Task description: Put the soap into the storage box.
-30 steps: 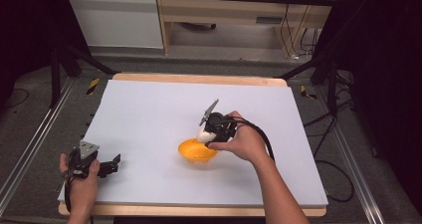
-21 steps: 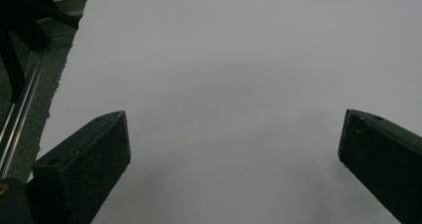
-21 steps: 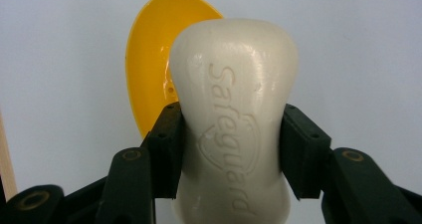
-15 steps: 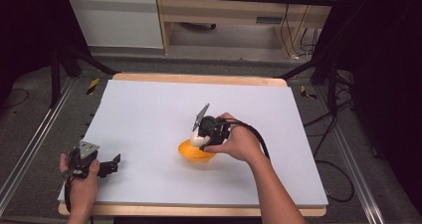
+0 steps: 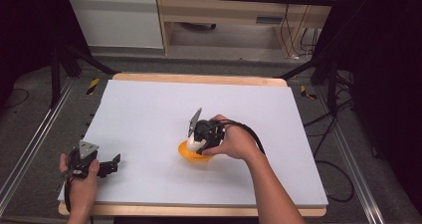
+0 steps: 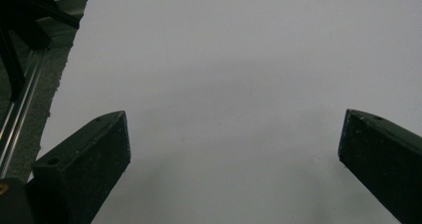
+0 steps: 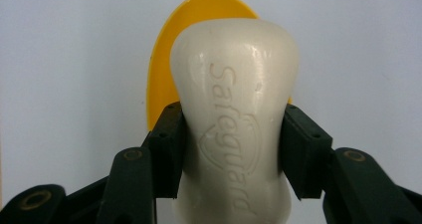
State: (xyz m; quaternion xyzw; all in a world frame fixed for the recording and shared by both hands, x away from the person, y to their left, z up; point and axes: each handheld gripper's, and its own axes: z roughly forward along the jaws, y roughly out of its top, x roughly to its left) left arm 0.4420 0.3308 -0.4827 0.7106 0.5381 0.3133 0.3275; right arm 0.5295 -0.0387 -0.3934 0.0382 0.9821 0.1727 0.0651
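Soap bar (image 7: 234,119) is what we're dealing with here: a cream-white one with "Safeguard" pressed into its face, and in the right gripper view it sits dead centre of the frame, standing up lengthwise between the two black jaws. The right tongs (image 7: 233,149) are clamped on it, one pad against each long side around its waist, with the rounded top end sticking out past the tips.

Right behind the soap we can see the yellow-orange bowl (image 7: 164,74) peeking out at the upper middle of that frame, mostly on the left of the bar. From the high view, the bowl (image 5: 191,155) sits just below the centre of the frame on the white counter (image 5: 149,114), and the right tongs (image 5: 195,143) are angled down over it with the pale soap (image 5: 193,143) at the bowl's rim. We can't tell from up there whether the soap actually touches the bowl.

The left tongs (image 5: 115,160) are way off at the lower left of the high view, near the counter's front corner, well apart from the bowl. In the left gripper view, the left tongs (image 6: 234,144) have their jaws spread wide with only bare white counter (image 6: 224,59) between them, gripping nothing.
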